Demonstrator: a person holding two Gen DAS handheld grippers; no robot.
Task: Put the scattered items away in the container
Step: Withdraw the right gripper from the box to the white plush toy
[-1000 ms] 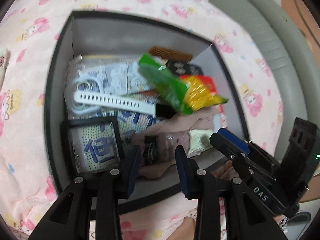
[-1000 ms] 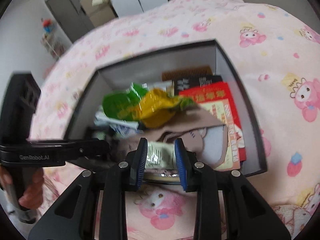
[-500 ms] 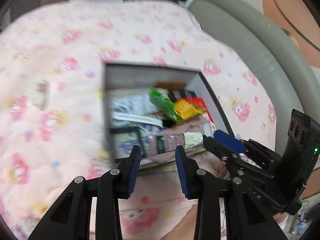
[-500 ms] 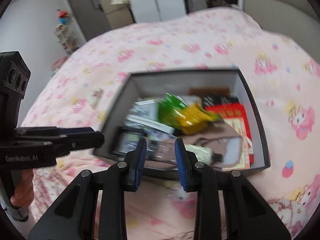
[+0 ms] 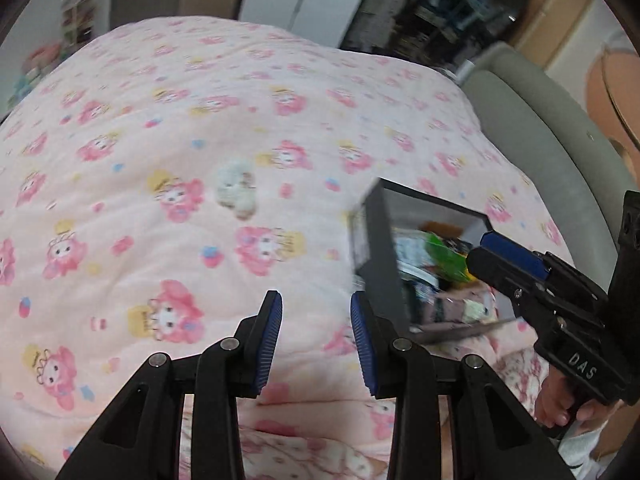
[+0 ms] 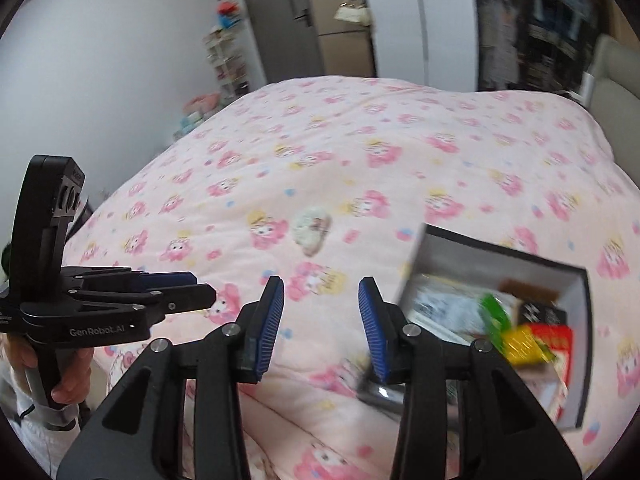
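Container: black box [image 6: 505, 255] w/ pale inner walls, sits on the bed, right side of both wrist views; blurred.
Contents: green packet [image 6: 496, 314] leaning over a yellow one [image 6: 522, 343], red pack [image 6: 554, 340] at the right wall, printed blue-white pouches [image 6: 444, 304] at left, brown comb-like strip [image 6: 528, 286] at the far wall. In left view a tube-shaped item [image 5: 474, 307] lies near the front edge. Details too smeared to read.
Scattered item: one small whitish fluffy thing [image 5: 236, 190] lying on the quilt, apart from the box, to its left; also seen in right view [image 6: 311, 229]. Nothing touching it.
Left gripper [image 5: 316, 336]: jaws apart at a moderate gap, nothing between the blue pads, only quilt behind. Held above the bed, box just right of its right finger. In right view [image 6: 200, 289] it's side-on at the left edge, person's hand [image 6: 68, 372] on the handle.
Right gripper [image 6: 322, 326]: jaws apart, gap bare, no item held. Box's near left corner sits behind its right finger. In left view [image 5: 502, 256] seen side-on at the right edge, hand [image 5: 568, 400] on the grip.
Bed: pink quilt [image 5: 160, 120] w/ cartoon print, covers most of both views.
Bkgd: grey padded headboard [image 5: 552, 152] at right, grey door [image 6: 280, 20], white wall, shelf w/ clutter far back.
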